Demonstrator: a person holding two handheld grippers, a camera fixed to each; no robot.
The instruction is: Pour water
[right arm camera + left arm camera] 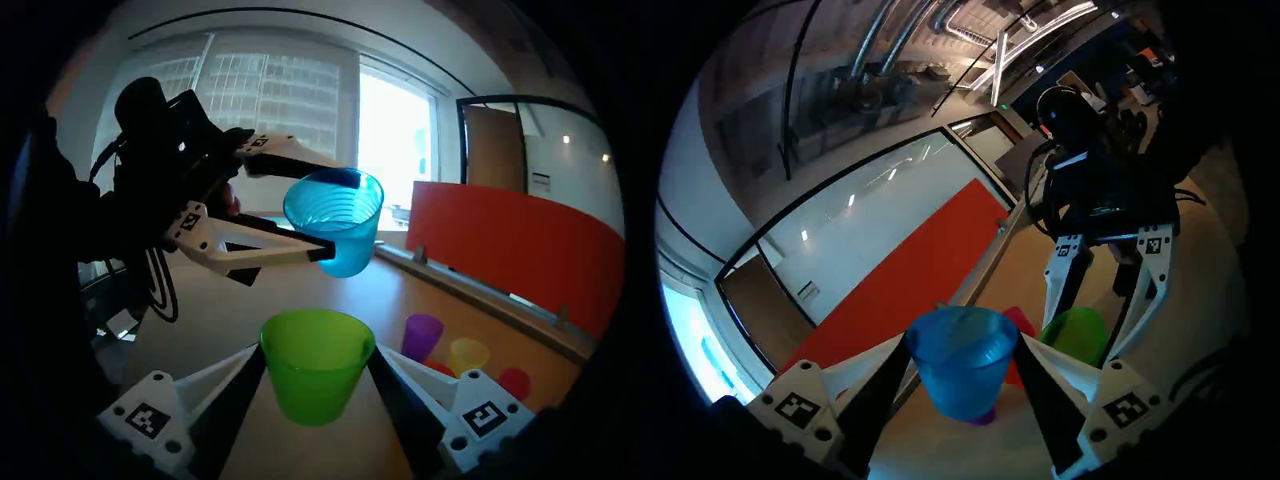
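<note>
A pale wooden table runs under everything, with a long red partition panel standing along its far edge.

In the right gripper view, the left tongs reach in from the left, held up by a hand on a dark-sleeved arm. They are rolled onto their side, so one finger lies above the other, and both fingers run nearly level. They are closed on a translucent blue plastic cup, which is raised clear of the table. The cup's long axis is tilted, with its mouth leaning toward the camera and its base lower and farther away.

The right tongs sit lower, and both fingers press on the sides of a translucent green plastic cup. This cup stands upright with its mouth up. It is below the blue cup and nearer the camera.

In the left gripper view, the left tongs clasp the blue cup. The right tongs and green cup lie just beyond.

I cannot tell whether either cup holds water.

Three small cups stand on the table near the panel, one purple, one yellow and one red.
</note>
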